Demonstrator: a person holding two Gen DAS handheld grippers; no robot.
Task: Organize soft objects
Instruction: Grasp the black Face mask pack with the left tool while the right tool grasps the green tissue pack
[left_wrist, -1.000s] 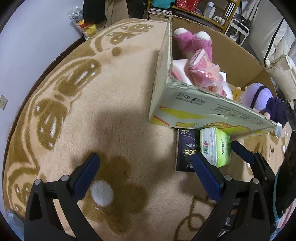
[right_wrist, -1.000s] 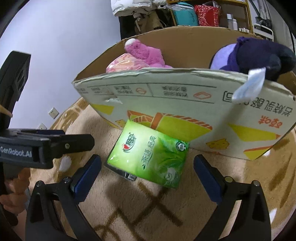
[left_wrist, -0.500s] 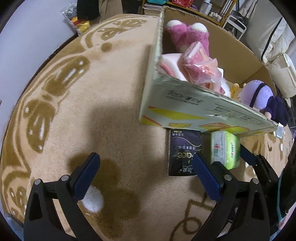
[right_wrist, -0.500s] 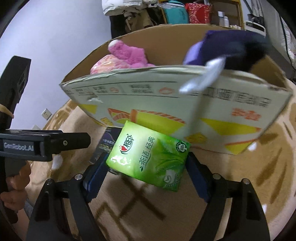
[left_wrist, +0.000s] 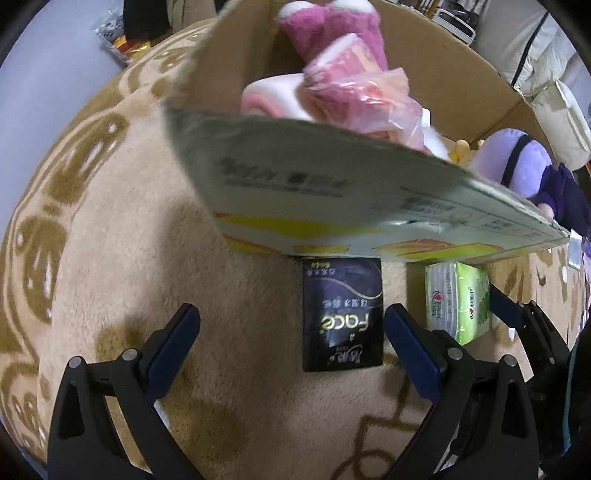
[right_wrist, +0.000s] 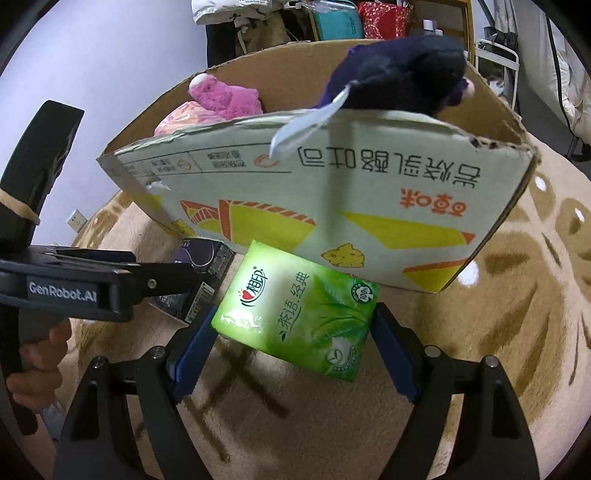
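Here, on the far left, a beige carpet (left_wrist: 122, 258) with brown figures covers the floor. Left hand-held gripper (left_wrist: 291, 332): jaws wide apart, nothing clamped, poised over a dark tissue pack (left_wrist: 341, 314) that lies flat on the carpet, its far end at the foot of a cardboard box (left_wrist: 332, 199). In the right wrist view a person's fingers (right_wrist: 33, 365) wrap the left tool's handle. Right hand-held gripper (right_wrist: 291, 343): blue pads clamped on either side of a green tissue pack (right_wrist: 299, 314), held tilted just before the box's printed front wall, beside the dark pack. Inside the box, left to right: a pink plush toy (right_wrist: 225, 98), a pink bag (left_wrist: 365, 96) and a purple plush toy (right_wrist: 402, 77) leaning on the front rim.
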